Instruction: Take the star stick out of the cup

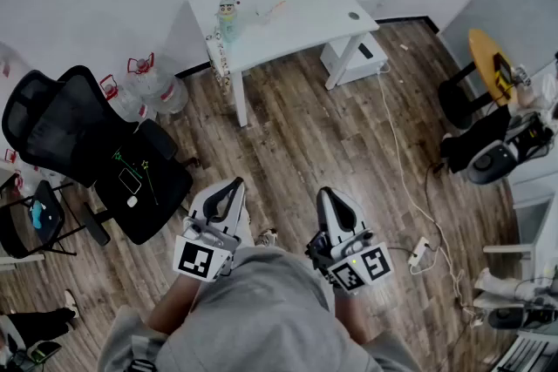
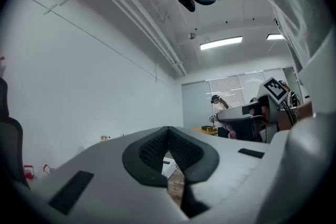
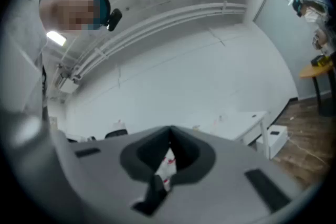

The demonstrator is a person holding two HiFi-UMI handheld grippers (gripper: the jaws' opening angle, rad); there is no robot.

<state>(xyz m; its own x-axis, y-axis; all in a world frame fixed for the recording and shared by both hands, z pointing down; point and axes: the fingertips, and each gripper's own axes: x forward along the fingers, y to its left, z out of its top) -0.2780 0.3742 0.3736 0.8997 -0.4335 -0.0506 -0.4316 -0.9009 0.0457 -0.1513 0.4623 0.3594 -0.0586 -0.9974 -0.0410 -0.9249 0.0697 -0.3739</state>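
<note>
Down at your waist, you hold both tools close to your body, well apart from the work. The left gripper (image 1: 233,185) points forward over the wood floor (image 1: 296,135), and the left gripper view shows its jaws pressed together at the tips with nothing between them. The right gripper (image 1: 330,194) sits beside it, and its own view shows its tips meeting as well, empty. Ahead of you stands the white table (image 1: 314,17), and near its left corner is the cup (image 1: 228,28), upright, with a small cartoon figure at its top. The star stick (image 1: 268,10) shows only as a thin pale-pink streak just right of the cup; it is too small to tell whether its end rests inside the cup or on the tabletop. To your left is a black office chair (image 1: 83,139) with small items on its seat, and clear water jugs (image 1: 157,87) stand between the chair and the table. A white power strip (image 1: 419,251) lies on the floor to your right.
</note>
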